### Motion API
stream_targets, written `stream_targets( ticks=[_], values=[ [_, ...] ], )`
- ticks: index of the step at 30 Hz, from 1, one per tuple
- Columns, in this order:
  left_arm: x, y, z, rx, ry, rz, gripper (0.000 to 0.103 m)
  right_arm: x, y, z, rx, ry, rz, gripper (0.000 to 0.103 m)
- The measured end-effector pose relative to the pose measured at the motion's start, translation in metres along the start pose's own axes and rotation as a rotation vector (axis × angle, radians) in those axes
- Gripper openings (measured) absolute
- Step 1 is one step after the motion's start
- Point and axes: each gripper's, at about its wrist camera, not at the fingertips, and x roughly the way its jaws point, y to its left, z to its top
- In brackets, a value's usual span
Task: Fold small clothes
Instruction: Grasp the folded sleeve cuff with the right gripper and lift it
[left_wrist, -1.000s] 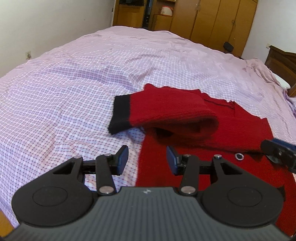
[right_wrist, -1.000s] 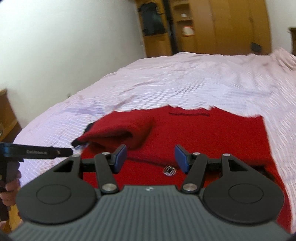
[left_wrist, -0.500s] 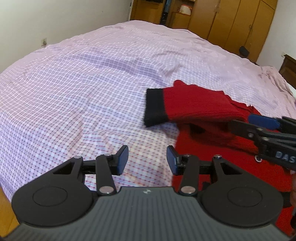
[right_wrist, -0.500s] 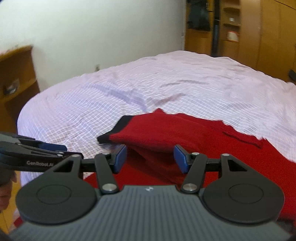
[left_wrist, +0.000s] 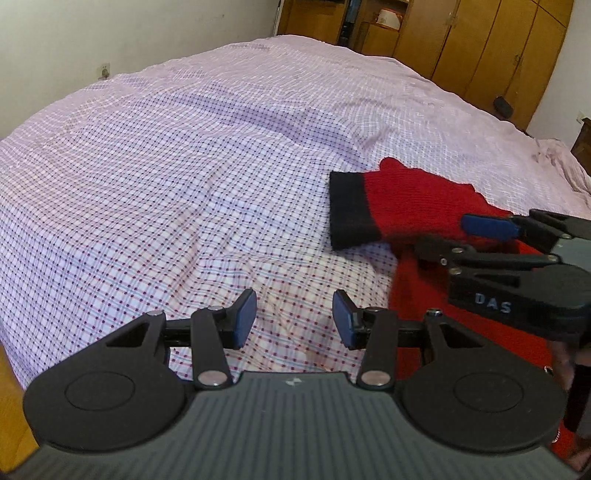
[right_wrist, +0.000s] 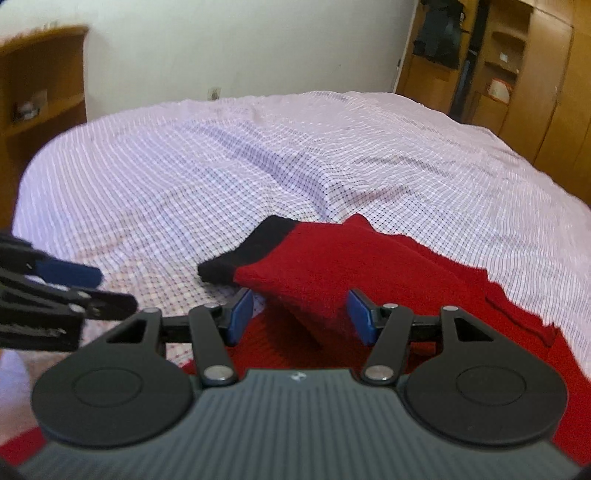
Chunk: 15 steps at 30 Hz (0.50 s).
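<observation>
My left gripper (left_wrist: 294, 318) hangs over bare checked bedsheet (left_wrist: 177, 177), jaws parted, nothing between the blue pads. My right gripper (right_wrist: 300, 316) is likewise released, its pads either side of the folded-over sleeve from this angle; I can't say how far above the knit they sit, but they are not pressing it. The red knit sweater (right_wrist: 369, 269) lies on the bed at the near edge, body spread flat, one sleeve doubled back across it so its black cuff (right_wrist: 255, 247) points out onto the sheet. In the left view the same cuff (left_wrist: 349, 210) sits just ahead and right of my jaws, and the right gripper crosses in from the right edge, covering part of the sweater's body. In the right view the left gripper enters at the left edge, blurred. Around the bed: a pale wall with a socket (left_wrist: 104, 70), wooden wardrobes (left_wrist: 495, 48) along the far side, a dark garment hanging (right_wrist: 437, 33) by open shelves, a wooden bedside unit (right_wrist: 40, 85) at left, blurred. The sweater's lower hem and far sleeve are hidden by the gripper bodies or cut off by the frame.
</observation>
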Motion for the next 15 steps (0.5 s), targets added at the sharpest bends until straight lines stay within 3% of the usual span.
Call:
stream_targets(
  ticks=[7,9,11,15],
  values=[
    [0.005,0.004,-0.001,-0.012,0.009,-0.003,0.051,0.022,0.008,0.002,-0.114,0.004,-0.054,0.056],
    [0.004,0.003,0.0,-0.011,0.007,-0.009,0.051,0.02,0.007,0.001,-0.09,-0.03,-0.043,0.029],
    [0.004,0.001,0.001,-0.005,0.002,-0.015,0.051,0.012,0.001,0.004,-0.025,-0.062,-0.032,0.014],
    [0.002,-0.008,0.006,0.015,-0.014,-0.029,0.051,-0.016,-0.013,0.013,0.04,-0.164,-0.066,0.013]
  ],
)
